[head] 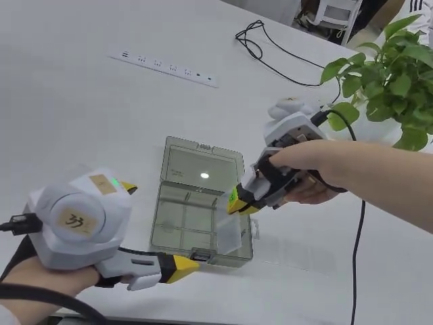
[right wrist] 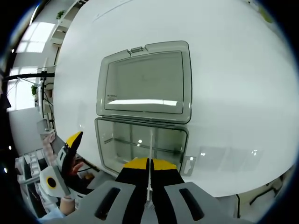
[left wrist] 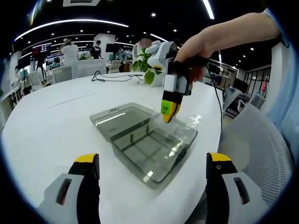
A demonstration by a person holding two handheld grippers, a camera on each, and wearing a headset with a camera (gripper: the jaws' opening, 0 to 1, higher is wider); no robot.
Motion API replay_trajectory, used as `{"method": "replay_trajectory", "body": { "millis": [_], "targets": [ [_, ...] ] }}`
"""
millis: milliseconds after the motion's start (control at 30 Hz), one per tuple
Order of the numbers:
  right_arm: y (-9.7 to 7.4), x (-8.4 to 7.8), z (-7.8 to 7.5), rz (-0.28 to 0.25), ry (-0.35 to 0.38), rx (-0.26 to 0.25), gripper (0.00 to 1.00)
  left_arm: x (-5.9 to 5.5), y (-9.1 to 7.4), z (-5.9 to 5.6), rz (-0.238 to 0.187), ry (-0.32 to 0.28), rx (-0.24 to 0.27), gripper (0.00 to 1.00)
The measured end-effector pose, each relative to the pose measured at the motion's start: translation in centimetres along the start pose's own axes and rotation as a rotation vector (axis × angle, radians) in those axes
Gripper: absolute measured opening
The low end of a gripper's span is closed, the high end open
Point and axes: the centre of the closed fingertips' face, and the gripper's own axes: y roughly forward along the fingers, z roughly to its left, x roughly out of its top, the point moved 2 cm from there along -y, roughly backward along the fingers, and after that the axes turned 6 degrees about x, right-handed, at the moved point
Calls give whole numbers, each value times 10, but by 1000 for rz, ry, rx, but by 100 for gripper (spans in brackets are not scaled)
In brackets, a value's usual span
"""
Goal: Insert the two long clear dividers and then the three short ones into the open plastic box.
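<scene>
The right hand-held gripper (head: pixel 238 203) has its jaws pressed together on the top edge of a clear divider (head: pixel 229 233). The divider hangs over the right end of the open box (head: pixel 160 210), which sits close to the near edge of the table (head: pixel 81 115). From its own camera the divider shows edge-on, a thin line running down toward the box floor.

The worry from where I stand is the pinch. It grips one small spot on a thin, slippery sheet, so I'd expect the divider to swing or tilt as it goes down. If its ends miss the slots in the walls, it could wedge crooked. There seem to be partitions seated in the box already (clear on clear, so I can't count them), and a skewed sheet might catch on those.

Nothing is bracing the box. The left hand-held gripper (left wrist: pixel 153 157) is spread wide and sits just in front of it, apparently not touching. A firm push on a stuck divider could slide the light box toward the near edge or rock it up on one side.

A few spare dividers (right wrist: pixel 226 157) lie flat just beside the box, also near that edge. They are hard to see, and a careless sweep of the arm could knock them off.
</scene>
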Motion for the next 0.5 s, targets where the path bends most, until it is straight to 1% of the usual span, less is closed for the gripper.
{"method": "replay_trajectory", "body": {
  "millis": [200,267,300,400,433,500],
  "targets": [
    [1,4,-1,6,8,-3,2,0,0,0,-1,-2,-1,96],
    [1,2,0,11,8,-6,2,0,1,0,-1,-3,-2,96],
    [1,-2,2,11,8,-9,2,0,1,0,-2,-3,-2,96],
    [1,-8,6,13,7,-12,2,0,1,-1,-2,-6,-4,96],
    [1,-7,5,18,-7,-22,2,-1,1,-1,-1,-6,-4,96],
    [1,-6,5,18,-6,-20,2,-1,1,-1,-2,-8,-5,96]
  ]
}}
